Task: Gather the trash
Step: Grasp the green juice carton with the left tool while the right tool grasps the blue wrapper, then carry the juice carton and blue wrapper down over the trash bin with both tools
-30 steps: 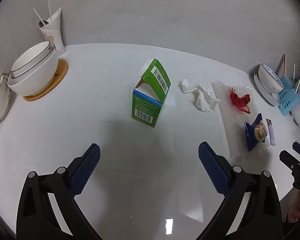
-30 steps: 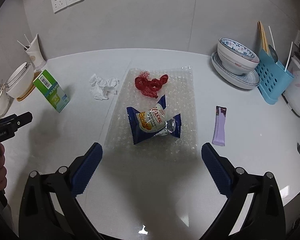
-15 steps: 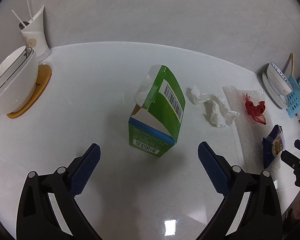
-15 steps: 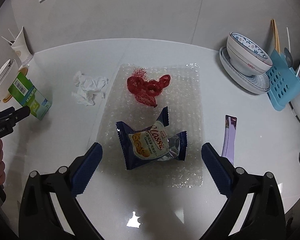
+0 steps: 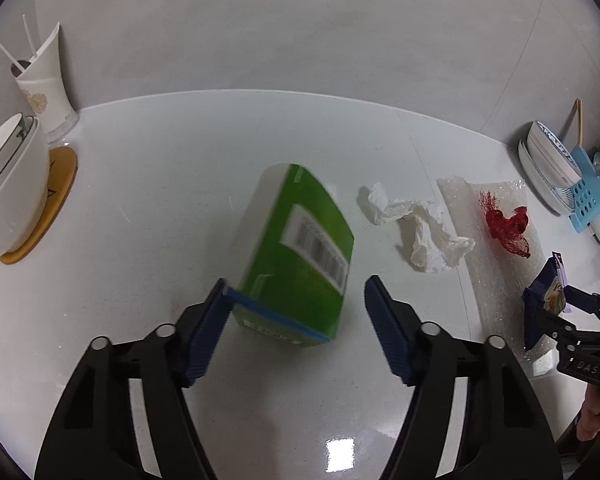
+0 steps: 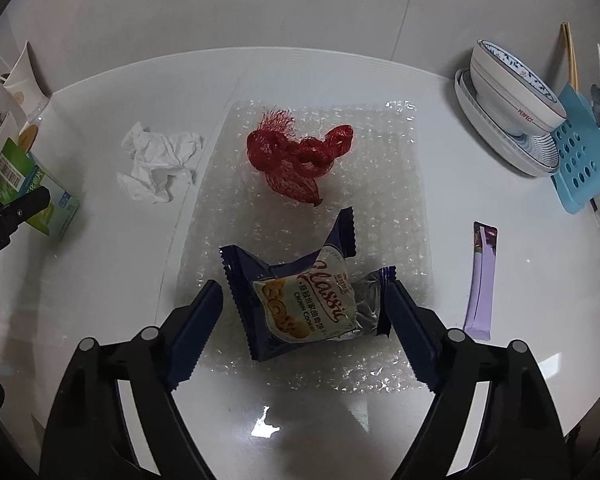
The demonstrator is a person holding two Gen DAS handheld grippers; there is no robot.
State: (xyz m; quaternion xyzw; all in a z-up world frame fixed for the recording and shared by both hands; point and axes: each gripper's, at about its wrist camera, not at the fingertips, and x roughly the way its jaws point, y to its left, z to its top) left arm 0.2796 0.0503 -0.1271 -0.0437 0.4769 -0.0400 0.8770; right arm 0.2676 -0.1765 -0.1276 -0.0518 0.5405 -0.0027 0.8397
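Note:
A green carton [image 5: 296, 256] with a barcode stands on the white table between the open fingers of my left gripper [image 5: 294, 312]; the left pad [image 5: 208, 320] touches its lower edge. It also shows at the left edge of the right wrist view [image 6: 28, 188]. A blue cookie wrapper [image 6: 304, 300] lies on bubble wrap [image 6: 380, 184] between the open fingers of my right gripper [image 6: 304, 328]. A crumpled white tissue [image 5: 416, 232] lies right of the carton, also seen in the right wrist view [image 6: 160, 164]. A red net [image 6: 296, 160] lies on the bubble wrap. A purple sachet [image 6: 482, 280] lies to its right.
White bowls on a wooden coaster [image 5: 8, 184] and a white cup with sticks [image 5: 46, 88] stand at the far left. A stack of bowls on a plate [image 6: 512, 100] and a blue utensil rack [image 6: 576, 152] stand at the far right. The wall is behind.
Both grippers have moved forward and narrowed. The left fingers now flank the green carton, the right fingers now flank the cookie wrapper.

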